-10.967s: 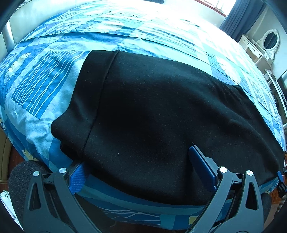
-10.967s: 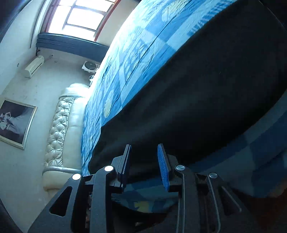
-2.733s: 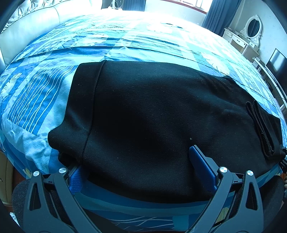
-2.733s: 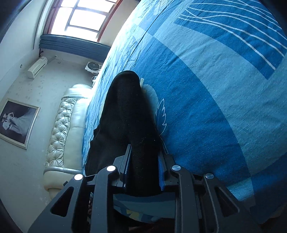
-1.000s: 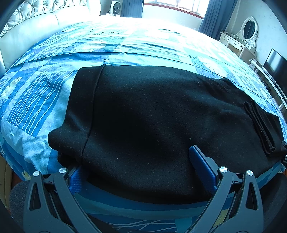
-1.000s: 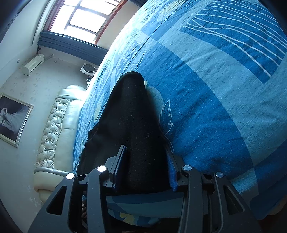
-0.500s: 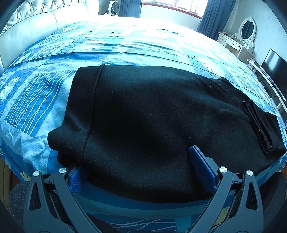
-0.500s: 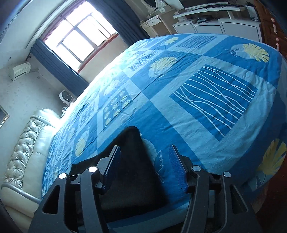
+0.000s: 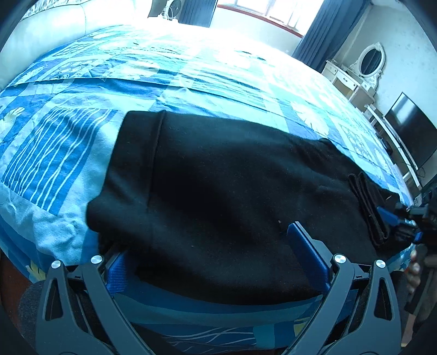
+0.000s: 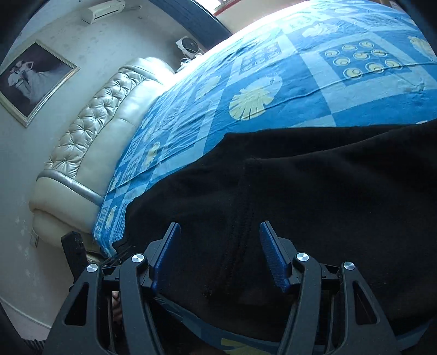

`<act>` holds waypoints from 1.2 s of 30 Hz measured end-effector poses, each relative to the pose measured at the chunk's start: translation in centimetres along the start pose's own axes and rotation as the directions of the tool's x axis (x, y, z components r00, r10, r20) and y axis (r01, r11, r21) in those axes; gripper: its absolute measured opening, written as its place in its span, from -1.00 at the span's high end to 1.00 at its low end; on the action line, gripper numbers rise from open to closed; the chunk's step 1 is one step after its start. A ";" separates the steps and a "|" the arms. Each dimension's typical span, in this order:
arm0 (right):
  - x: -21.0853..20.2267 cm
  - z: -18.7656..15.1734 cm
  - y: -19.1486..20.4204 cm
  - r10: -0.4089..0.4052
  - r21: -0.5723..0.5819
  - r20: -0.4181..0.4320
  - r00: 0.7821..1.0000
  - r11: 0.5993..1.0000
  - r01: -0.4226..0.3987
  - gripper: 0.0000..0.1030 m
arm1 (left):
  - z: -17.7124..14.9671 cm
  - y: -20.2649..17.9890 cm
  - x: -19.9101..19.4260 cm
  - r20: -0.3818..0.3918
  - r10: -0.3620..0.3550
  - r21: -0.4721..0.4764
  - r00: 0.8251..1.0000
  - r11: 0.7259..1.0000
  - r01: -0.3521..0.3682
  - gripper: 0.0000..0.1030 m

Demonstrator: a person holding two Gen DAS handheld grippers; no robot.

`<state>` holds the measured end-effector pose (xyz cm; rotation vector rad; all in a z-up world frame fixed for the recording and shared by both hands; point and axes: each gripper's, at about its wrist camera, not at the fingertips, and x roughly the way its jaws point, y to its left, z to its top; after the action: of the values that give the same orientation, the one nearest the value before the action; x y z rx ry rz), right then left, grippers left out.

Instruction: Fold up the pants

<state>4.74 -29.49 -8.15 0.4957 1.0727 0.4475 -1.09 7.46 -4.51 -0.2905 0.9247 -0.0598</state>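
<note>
Bedroom, daylit: a bed [image 9: 191, 82] under a blue patchwork cover printed with stripes, shells and leaves; a padded cream headboard [image 10: 90, 131]; a framed picture [image 10: 32, 79] on the wall above it; an air conditioner [image 10: 103, 11] high on that wall; a small fan [image 10: 188, 45] beyond the headboard; dark blue curtains [image 9: 325, 41] by a bright window [image 9: 267, 11]; a white dressing table with an oval mirror [image 9: 368, 62]; a dark television [image 9: 409, 133] at the right wall. One pair of black pants [image 9: 218, 185], lying flat across the near edge of the bed, the waistband end to my left with a stitched band running down it, the far end doubled back on itself so a ribbed cuff [image 9: 368, 207] rests on top of the cloth. My left gripper [image 9: 207, 254]: blue pads spread wide, sitting low at the near edge of the pants, one pad half under the cloth edge and the other resting against the top; it clasps nothing. My right gripper [image 10: 218, 254]: pads likewise spread apart, hovering over the doubled end with the ribbed cuff lying between them, cloth not pinched. In the left view the right gripper shows small at the far right, beside the cuff.
</note>
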 end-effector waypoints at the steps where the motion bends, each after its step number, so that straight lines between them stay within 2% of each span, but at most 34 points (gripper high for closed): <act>1: 0.6 -0.5 -0.1 -0.010 -0.009 -0.008 1.000 1.000 0.010 -0.18 | 0.4 0.5 -0.7 0.016 0.003 -0.016 1.000 1.000 -0.002 -0.96; 4: 0.4 -0.7 -0.6 0.028 0.020 0.008 1.000 0.999 -0.029 -0.26 | 1.5 2.9 -2.4 0.064 0.030 -0.079 0.997 0.997 -0.025 -0.96; 7: 0.0 -1.0 -0.9 0.051 0.051 0.035 0.998 0.997 -0.053 -0.27 | 2.3 6.5 -2.2 0.034 0.019 -0.178 0.999 0.984 -0.012 -0.96; 8: 0.0 -1.1 -0.8 0.045 0.037 0.038 0.998 0.998 -0.046 -0.27 | 2.4 7.8 -1.8 0.016 0.003 -0.223 1.000 0.975 0.001 -0.96; 10: 0.0 -1.2 -0.6 0.035 0.022 0.047 0.998 0.999 -0.036 -0.28 | 2.6 10.4 -0.9 -0.023 -0.078 -0.317 0.997 0.946 0.066 -0.96; 12: 0.0 -1.1 -0.5 0.039 0.032 0.056 0.998 0.999 -0.041 -0.33 | 2.8 12.7 -0.2 -0.038 -0.157 -0.406 0.987 0.905 0.128 -0.96; 15: 0.3 -0.9 -0.3 0.039 0.035 0.061 0.997 0.999 -0.041 -0.41 | 3.3 14.4 0.3 -0.028 -0.284 -0.465 0.958 0.852 0.239 -0.96; 19: 0.4 -0.9 -0.1 0.036 0.029 0.065 0.997 0.999 -0.038 -0.43 | 4.5 13.7 1.2 -0.045 -0.378 -0.444 0.925 0.837 0.320 -0.96; 21: 0.4 -0.9 0.0 0.041 0.037 0.067 0.997 0.998 -0.044 -0.44 | 4.9 12.6 2.4 -0.073 -0.450 -0.426 0.890 0.821 0.380 -0.96; 23: 0.3 -0.8 0.1 0.047 0.045 0.068 0.997 0.998 -0.050 -0.43 | 4.9 11.5 4.0 -0.118 -0.453 -0.423 0.884 0.828 0.368 -0.95; 26: -0.3 -0.9 0.3 0.043 0.039 0.076 0.996 0.998 -0.046 -0.43 | 5.3 9.5 5.1 -0.152 -0.392 -0.347 0.907 0.881 0.322 -0.95; 28: -0.8 -0.9 0.6 0.030 0.024 0.084 0.996 0.999 -0.032 -0.43 | 5.5 8.1 5.3 -0.165 -0.357 -0.300 0.919 0.906 0.298 -0.87; 30: -1.4 -0.9 0.7 0.015 0.019 0.097 0.995 1.000 -0.017 -0.43 | 5.6 6.9 5.6 -0.194 -0.315 -0.260 0.929 0.930 0.261 -0.16; 32: -2.3 -0.7 0.5 0.003 0.016 0.108 0.994 1.000 -0.005 -0.43 | 5.7 6.1 6.0 -0.221 -0.288 -0.232 0.932 0.944 0.236 0.06; 35: -3.9 -0.3 0.1 -0.022 0.013 0.122 0.992 1.000 0.021 -0.43 | 6.2 5.3 5.8 -0.246 -0.305 -0.237 0.920 0.939 0.248 0.44; 36: -4.6 -0.3 -0.1 -0.033 0.010 0.133 0.991 0.999 0.032 -0.43 | 6.5 5.1 5.6 -0.246 -0.310 -0.243 0.919 0.937 0.251 0.44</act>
<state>2.59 -32.14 -4.99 0.5072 0.9531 0.3760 7.07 12.80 -6.60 -0.6218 1.1686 -0.2783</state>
